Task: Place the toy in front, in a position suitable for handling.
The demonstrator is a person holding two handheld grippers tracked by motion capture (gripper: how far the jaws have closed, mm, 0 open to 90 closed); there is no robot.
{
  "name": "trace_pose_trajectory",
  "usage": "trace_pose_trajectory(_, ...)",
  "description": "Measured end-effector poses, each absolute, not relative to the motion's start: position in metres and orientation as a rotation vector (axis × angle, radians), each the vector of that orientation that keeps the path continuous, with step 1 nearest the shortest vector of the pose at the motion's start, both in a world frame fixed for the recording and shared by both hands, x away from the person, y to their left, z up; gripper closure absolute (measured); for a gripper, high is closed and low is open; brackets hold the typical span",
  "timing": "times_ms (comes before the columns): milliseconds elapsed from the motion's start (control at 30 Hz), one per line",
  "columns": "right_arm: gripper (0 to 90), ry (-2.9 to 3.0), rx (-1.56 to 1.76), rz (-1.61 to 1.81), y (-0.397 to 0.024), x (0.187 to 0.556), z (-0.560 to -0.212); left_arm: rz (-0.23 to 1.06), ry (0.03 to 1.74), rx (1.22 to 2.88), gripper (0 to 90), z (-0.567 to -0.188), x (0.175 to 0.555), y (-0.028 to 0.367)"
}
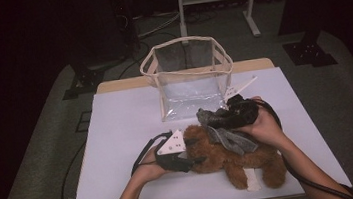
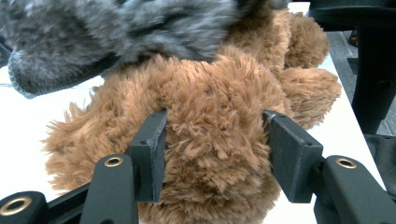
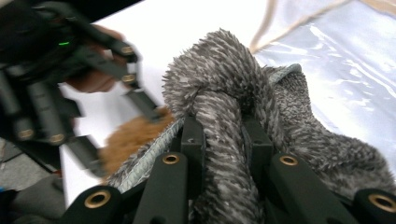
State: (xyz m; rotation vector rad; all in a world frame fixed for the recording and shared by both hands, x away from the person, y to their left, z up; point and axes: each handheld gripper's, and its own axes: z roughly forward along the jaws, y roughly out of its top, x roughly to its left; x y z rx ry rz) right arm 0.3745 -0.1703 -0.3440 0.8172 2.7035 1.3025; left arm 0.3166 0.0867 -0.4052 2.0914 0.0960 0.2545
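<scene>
A brown teddy bear [image 1: 231,156] lies on its side on the white table [image 1: 126,120]. My left gripper [image 1: 195,158] is at the bear's left end, and in the left gripper view its jaws [image 2: 215,121] are shut on a bulge of brown fur [image 2: 215,93]. A grey furry cloth [image 1: 232,138] is draped over the bear's upper body. My right gripper [image 1: 207,118] comes in from the right above the bear. In the right gripper view it [image 3: 222,123] is shut on a fold of that cloth [image 3: 215,70], with the left gripper [image 3: 119,133] beyond it at the bear.
A clear plastic bag with a beige rim [image 1: 189,73] stands open at the back middle of the table, just behind the right gripper. A white tag [image 1: 251,179] lies under the bear's legs. Dark stands and a metal frame surround the table.
</scene>
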Motion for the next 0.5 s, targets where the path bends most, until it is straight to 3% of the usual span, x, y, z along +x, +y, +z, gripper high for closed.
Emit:
trace_pose_trajectory(167,74.6,2.765,0.818,1.269,-0.163,0.376,-0.356,0.266,0.122,2.078,38.5,-0.402,0.318,0.09)
trace_pose_trajectory(500,74.4,2.811,0.775,1.295,-0.151,0.378,-0.352,0.245,0.075,2.103,45.4,-0.405,0.313,0.085)
